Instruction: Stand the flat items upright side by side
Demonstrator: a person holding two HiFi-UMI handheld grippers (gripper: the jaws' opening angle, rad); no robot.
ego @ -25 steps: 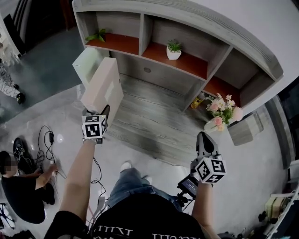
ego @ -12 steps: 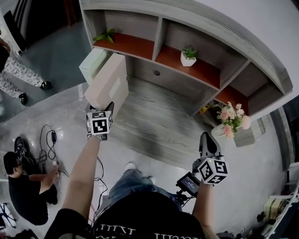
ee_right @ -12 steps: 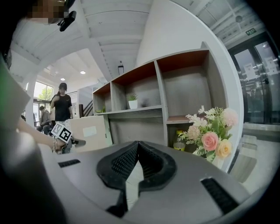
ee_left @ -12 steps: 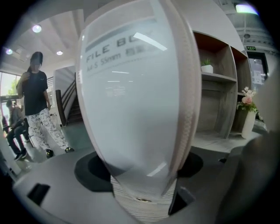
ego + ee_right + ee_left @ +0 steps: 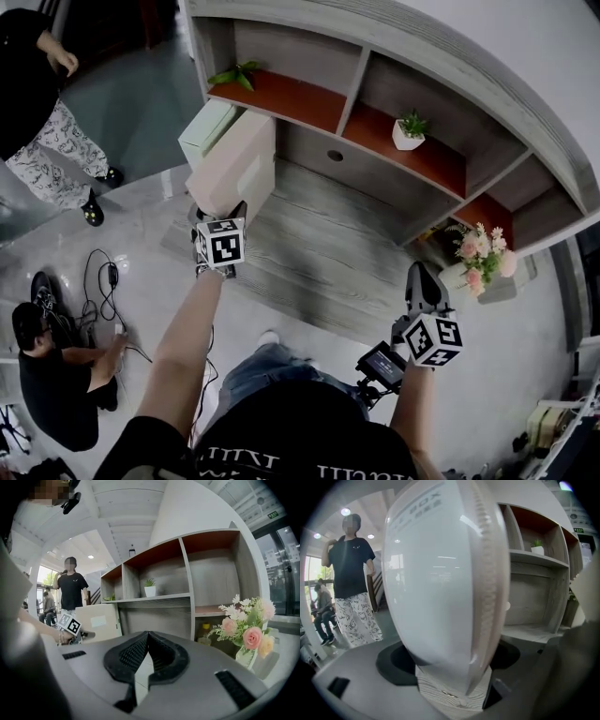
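Box (image 5: 440,588), marked "BOX", upright at ledge (image 5: 319,246) left end | left gripper (image 5: 221,217) just opening, box between jaws | right gripper (image 5: 148,638) clenched, empty

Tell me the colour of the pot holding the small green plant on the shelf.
White. The pot shows best in the head view.

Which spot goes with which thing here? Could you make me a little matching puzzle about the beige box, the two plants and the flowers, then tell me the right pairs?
Things:
1. beige flat box
2. leafy green sprig
3. small plant in a white pot
4. vase of pink flowers

Places:
A. middle compartment of the shelf unit
B. by the shelf unit's right end
C. next to the pale green box
D. leftmost compartment

Pairs: 1-C, 2-D, 3-A, 4-B.
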